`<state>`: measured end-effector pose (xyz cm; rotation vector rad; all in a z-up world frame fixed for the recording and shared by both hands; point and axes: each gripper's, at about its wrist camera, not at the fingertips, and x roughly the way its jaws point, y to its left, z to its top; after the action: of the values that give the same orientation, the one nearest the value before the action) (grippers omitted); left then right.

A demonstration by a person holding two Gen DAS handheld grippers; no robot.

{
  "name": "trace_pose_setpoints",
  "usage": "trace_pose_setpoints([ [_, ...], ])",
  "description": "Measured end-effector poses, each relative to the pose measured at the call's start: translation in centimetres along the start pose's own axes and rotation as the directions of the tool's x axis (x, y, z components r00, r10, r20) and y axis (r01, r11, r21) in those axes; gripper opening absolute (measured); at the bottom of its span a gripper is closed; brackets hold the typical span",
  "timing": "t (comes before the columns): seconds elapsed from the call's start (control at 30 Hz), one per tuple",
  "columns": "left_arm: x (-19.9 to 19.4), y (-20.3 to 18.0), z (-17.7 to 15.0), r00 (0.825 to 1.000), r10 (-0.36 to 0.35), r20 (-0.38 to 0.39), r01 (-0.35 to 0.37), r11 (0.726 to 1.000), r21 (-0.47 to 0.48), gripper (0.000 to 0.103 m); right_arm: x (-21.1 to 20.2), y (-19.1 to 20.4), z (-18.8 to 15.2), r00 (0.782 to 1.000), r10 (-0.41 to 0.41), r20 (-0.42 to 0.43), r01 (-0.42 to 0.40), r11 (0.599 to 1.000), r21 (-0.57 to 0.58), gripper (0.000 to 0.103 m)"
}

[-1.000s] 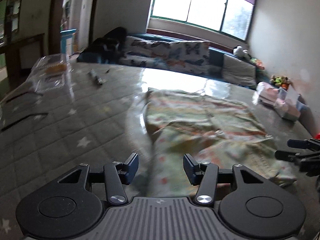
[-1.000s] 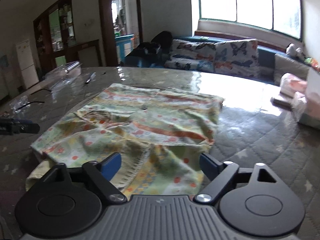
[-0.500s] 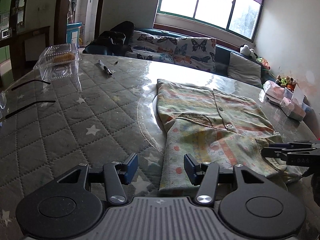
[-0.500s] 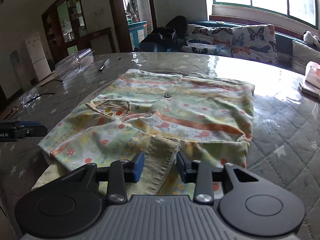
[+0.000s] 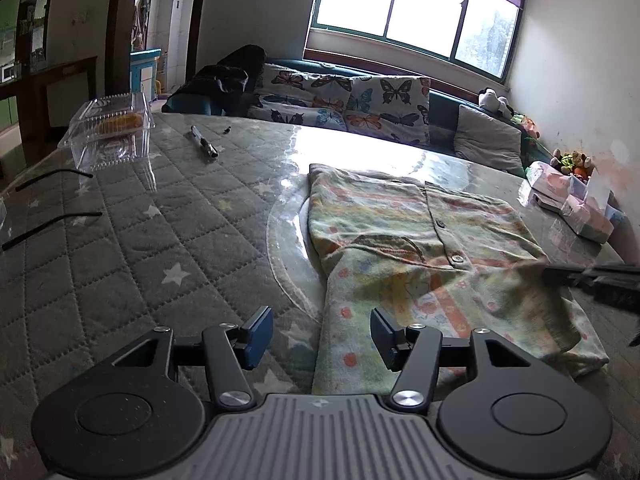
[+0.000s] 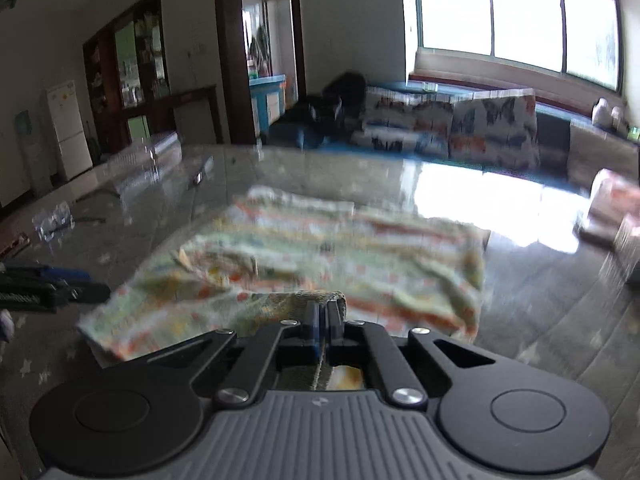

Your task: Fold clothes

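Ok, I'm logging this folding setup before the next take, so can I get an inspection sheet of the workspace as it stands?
Surface: quilted grey star-print table under a glossy clear cover.
Job's things: patterned shirt lying flat, buttons up; its ribbed cuff is lifted.
Clutter: clear plastic box with something orange inside, pen, tissue packs at the far right edge.
Grippers: left gripper open above the shirt's near edge, nothing between its jaws; right gripper shut on the cuff.
Cables: two black cables at the table's left edge.
Surroundings: butterfly cushions on a sofa, window, doorway.
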<state>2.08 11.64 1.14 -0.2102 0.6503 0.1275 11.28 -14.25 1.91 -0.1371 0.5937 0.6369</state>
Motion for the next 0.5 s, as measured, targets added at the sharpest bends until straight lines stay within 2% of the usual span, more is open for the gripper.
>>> trace_pose_setpoints([
  [0.1,0.3,0.0,0.3,1.0,0.018,0.002,-0.018,1.0,0.011,0.058,-0.7,0.1,0.7,0.999,-0.032,0.037,0.033,0.999,-0.019,0.002],
  [0.27,0.8,0.2,1.1,0.999,0.044,0.005,-0.044,0.999,0.014,0.057,1.0,-0.9,-0.5,0.998,-0.054,-0.037,0.054,0.998,0.021,0.002],
  [0.37,1.1,-0.4,2.0,0.999,0.036,0.016,-0.036,0.999,0.017,0.056,1.9,-0.8,-0.9,0.995,-0.074,-0.07,0.074,0.997,0.003,0.003],
  [0.43,1.2,-0.8,2.7,0.999,0.03,0.024,-0.031,0.999,0.02,0.047,1.6,-0.5,-0.7,0.996,-0.071,-0.052,0.07,0.998,-0.005,0.005],
  [0.5,1.7,-1.5,3.3,1.0,0.002,0.027,-0.003,1.0,0.025,0.028,1.3,-0.3,-0.5,0.997,-0.067,-0.032,0.066,0.998,-0.012,0.007],
])
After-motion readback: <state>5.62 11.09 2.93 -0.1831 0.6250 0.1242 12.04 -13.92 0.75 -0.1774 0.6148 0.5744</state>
